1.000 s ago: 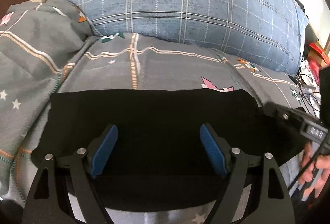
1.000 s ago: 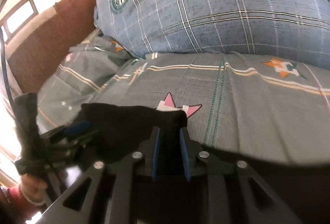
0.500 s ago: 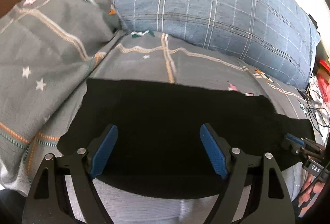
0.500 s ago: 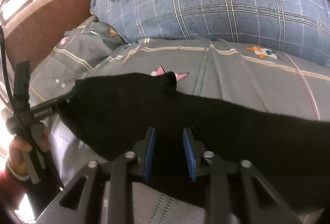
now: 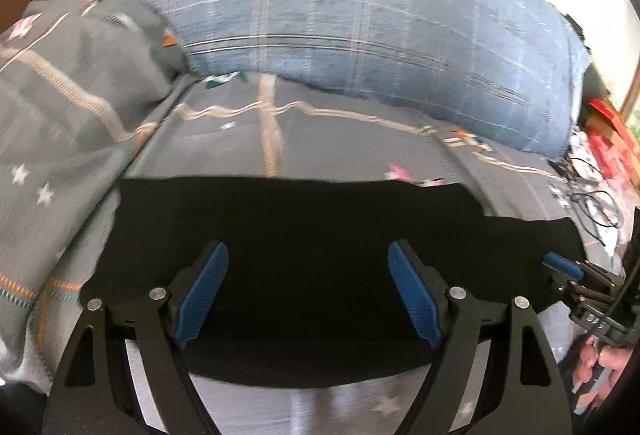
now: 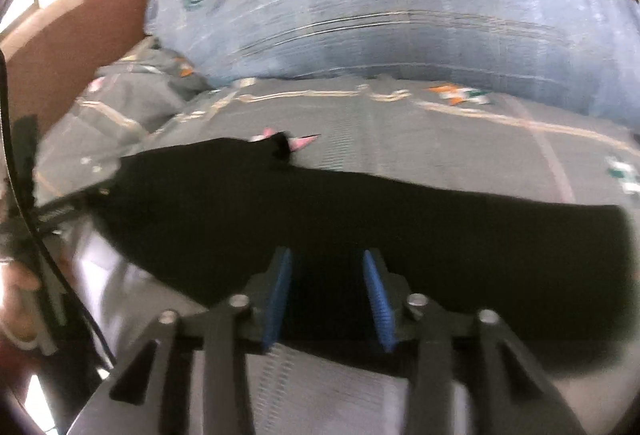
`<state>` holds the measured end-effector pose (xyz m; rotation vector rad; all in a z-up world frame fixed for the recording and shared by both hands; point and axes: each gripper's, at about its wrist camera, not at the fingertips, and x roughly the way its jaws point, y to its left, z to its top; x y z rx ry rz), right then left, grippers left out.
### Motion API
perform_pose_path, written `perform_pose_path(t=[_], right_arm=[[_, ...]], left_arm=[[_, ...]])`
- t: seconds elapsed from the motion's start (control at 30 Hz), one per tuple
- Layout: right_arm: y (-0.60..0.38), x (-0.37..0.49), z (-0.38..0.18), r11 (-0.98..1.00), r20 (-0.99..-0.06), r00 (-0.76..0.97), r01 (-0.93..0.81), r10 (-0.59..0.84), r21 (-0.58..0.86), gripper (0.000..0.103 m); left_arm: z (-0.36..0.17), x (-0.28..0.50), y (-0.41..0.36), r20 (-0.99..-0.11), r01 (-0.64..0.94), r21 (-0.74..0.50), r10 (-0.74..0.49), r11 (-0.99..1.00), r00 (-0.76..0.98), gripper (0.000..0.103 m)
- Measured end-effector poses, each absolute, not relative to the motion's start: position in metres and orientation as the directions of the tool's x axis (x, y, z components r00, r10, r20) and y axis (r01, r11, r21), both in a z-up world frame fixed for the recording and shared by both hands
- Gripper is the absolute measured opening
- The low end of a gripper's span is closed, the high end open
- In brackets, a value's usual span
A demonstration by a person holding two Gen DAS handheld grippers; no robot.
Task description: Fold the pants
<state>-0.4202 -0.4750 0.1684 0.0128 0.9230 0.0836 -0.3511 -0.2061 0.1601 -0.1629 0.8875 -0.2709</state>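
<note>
Pants (image 5: pixel 304 235): black, matte, lying flat as a wide band across the grey sheet (image 5: pixel 340 143) on the bed; far edge straight, with a step near the right end (no folds or seams readable, the fabric is too dark). Sheet: woven, striped, with star prints. Behind it a bulky blue plaid pillow (image 5: pixel 360 19), soft and rounded. Left gripper (image 5: pixel 308 295): jaws wide apart over the pants, gripping nothing. Right gripper (image 6: pixel 326 295): jaws partly parted over the pants' near edge, nothing pinched between the blue ribbed pads (image 6: pixel 376 295). Both views motion-blurred.
</note>
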Motion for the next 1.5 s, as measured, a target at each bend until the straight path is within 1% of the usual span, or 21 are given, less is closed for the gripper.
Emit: perform_pose_path(t=[0.07, 0.13, 0.17, 0.3, 0.4, 0.5, 0.67, 0.77, 0.87, 0.93, 1.03, 1.1, 1.2, 1.3, 1.4, 1.43, 1.47, 1.5], right_arm=[[-0.485, -0.426, 0.174, 1.0, -0.793, 0.61, -0.03, 0.014, -0.005, 0.042], [-0.499, -0.431, 0.177, 1.0, -0.795, 0.606, 0.003, -0.021, -0.024, 0.044], [-0.507, -0.435, 0.179, 1.0, -0.796, 0.604, 0.017, -0.022, -0.015, 0.044], [-0.539, -0.453, 0.183, 0.995, -0.801, 0.598, 0.099, -0.039, 0.025, 0.054], [-0.562, -0.468, 0.182, 0.987, -0.803, 0.593, 0.155, -0.053, 0.05, 0.054], [-0.584, -0.484, 0.179, 0.975, -0.807, 0.589, 0.198, -0.036, 0.101, 0.054], [-0.616, -0.508, 0.171, 0.95, -0.805, 0.593, 0.266, -0.026, 0.165, 0.055], [-0.636, -0.52, 0.163, 0.918, -0.789, 0.615, 0.311, 0.003, 0.246, 0.055], [-0.649, -0.524, 0.159, 0.893, -0.76, 0.649, 0.32, 0.038, 0.318, 0.055], [-0.655, -0.525, 0.158, 0.878, -0.729, 0.682, 0.312, 0.06, 0.363, 0.055], [-0.661, -0.521, 0.155, 0.86, -0.69, 0.719, 0.298, 0.083, 0.414, 0.055], [-0.663, -0.522, 0.153, 0.848, -0.666, 0.74, 0.291, 0.094, 0.443, 0.058], [-0.664, -0.524, 0.148, 0.831, -0.622, 0.776, 0.273, 0.107, 0.484, 0.062], [-0.663, -0.52, 0.147, 0.839, -0.612, 0.785, 0.266, 0.098, 0.475, 0.062], [-0.662, -0.516, 0.145, 0.837, -0.594, 0.799, 0.261, 0.092, 0.481, 0.062], [-0.663, -0.514, 0.144, 0.831, -0.587, 0.805, 0.263, 0.091, 0.49, 0.062], [-0.664, -0.512, 0.144, 0.826, -0.584, 0.807, 0.269, 0.087, 0.495, 0.053], [-0.666, -0.508, 0.143, 0.824, -0.593, 0.801, 0.28, 0.081, 0.492, 0.026]], left_arm=[[0.165, -0.347, -0.219, -0.737, 0.201, -0.255, -0.325, 0.946, 0.593, 0.083], [0.171, -0.343, -0.236, -0.731, 0.244, -0.261, -0.356, 0.934, 0.582, 0.083], [0.172, -0.342, -0.244, -0.729, 0.261, -0.268, -0.373, 0.927, 0.574, 0.083], [0.178, -0.334, -0.286, -0.723, 0.377, -0.331, -0.489, 0.865, 0.487, 0.083], [0.18, -0.326, -0.325, -0.726, 0.466, -0.353, -0.552, 0.811, 0.411, 0.086], [0.181, -0.321, -0.368, -0.727, 0.545, -0.369, -0.599, 0.753, 0.336, 0.086], [0.185, -0.314, -0.453, -0.738, 0.713, -0.346, -0.646, 0.61, 0.195, 0.086], [0.187, -0.31, -0.496, -0.744, 0.786, -0.328, -0.656, 0.525, 0.128, 0.086], [0.185, -0.302, -0.532, -0.745, 0.83, -0.355, -0.667, 0.43, 0.027, 0.086], [0.179, -0.299, -0.556, -0.759, 0.846, -0.382, -0.649, 0.372, -0.056, 0.086], [0.172, -0.3, -0.58, -0.774, 0.862, -0.394, -0.621, 0.32, -0.124, 0.086], [0.167, -0.301, -0.594, -0.781, 0.868, -0.405, -0.603, 0.287, -0.165, 0.086], [0.162, -0.307, -0.614, -0.768, 0.866, -0.451, -0.588, 0.216, -0.253, 0.086], [0.163, -0.317, -0.627, -0.768, 0.9, -0.401, -0.599, 0.173, -0.227, 0.086], [0.161, -0.324, -0.637, -0.767, 0.912, -0.383, -0.6, 0.146, -0.227, 0.085], [0.161, -0.328, -0.637, -0.764, 0.916, -0.38, -0.601, 0.13, -0.232, 0.078], [0.16, -0.332, -0.638, -0.767, 0.924, -0.364, -0.6, 0.114, -0.228, 0.066], [0.16, -0.334, -0.638, -0.771, 0.932, -0.346, -0.599, 0.106, -0.218, 0.058]])
